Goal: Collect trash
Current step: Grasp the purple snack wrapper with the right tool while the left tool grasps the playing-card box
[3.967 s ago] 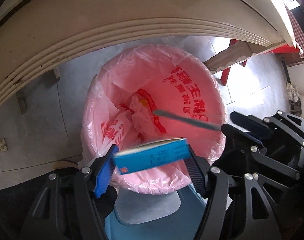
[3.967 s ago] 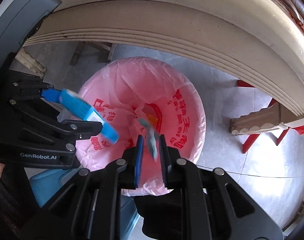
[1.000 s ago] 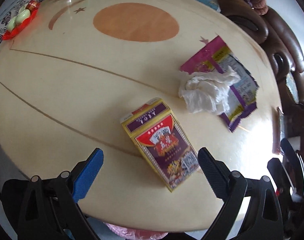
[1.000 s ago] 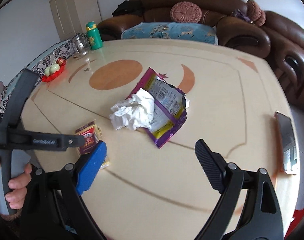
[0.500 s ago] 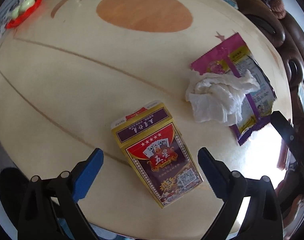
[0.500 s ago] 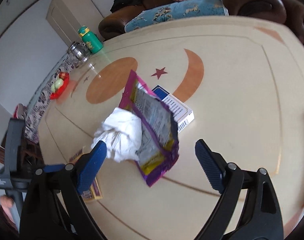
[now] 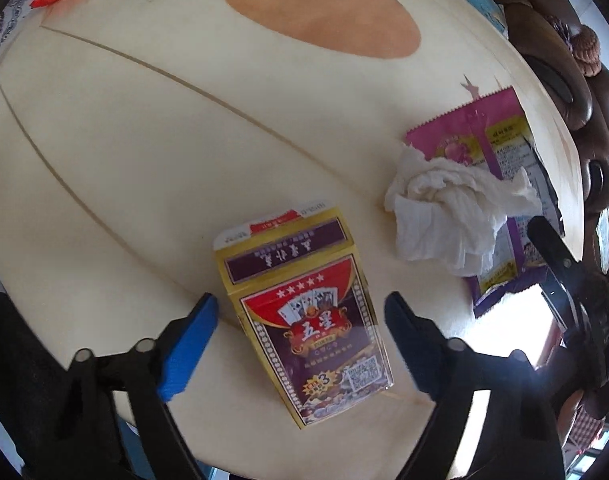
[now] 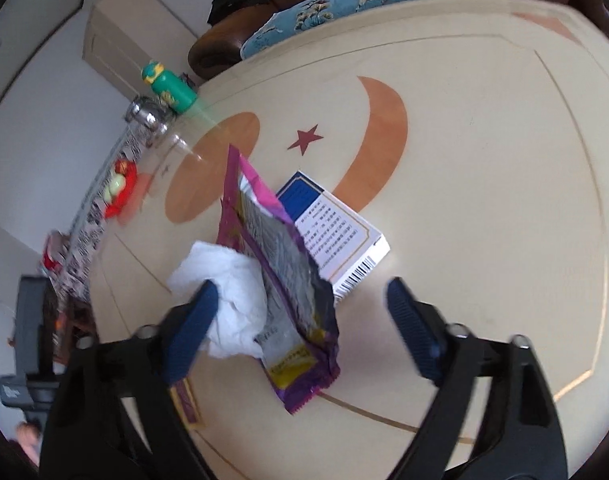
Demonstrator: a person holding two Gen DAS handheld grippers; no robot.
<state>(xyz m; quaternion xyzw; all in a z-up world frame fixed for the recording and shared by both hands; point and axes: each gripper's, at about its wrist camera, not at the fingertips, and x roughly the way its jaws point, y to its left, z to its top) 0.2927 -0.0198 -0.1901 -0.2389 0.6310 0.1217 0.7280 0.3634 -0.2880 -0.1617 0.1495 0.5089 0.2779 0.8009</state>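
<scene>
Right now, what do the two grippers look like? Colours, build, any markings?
Both match: the left gripper and the right gripper have black linkage arms with silver pivot screws and two ribbed blue pads. In the right wrist view, the left gripper's grey-black body at the frame's left edge carries white lettering, too blurred to read. No cables or sleeves are visible.

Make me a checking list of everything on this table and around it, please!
Surface: cream table with orange oval, moon and star inlays.
Job's things: playing-card box lying flat; crumpled tissue resting on the purple snack wrapper; blue-and-white box behind the wrapper.
Clutter: green bottle, glass jar, red fruit dish at the far edge.
Grippers: left gripper open, fingers closing around the card box; right gripper open, closing around tissue and wrapper.
Cables: nothing seen.
Surroundings: brown sofa, cupboard.
</scene>
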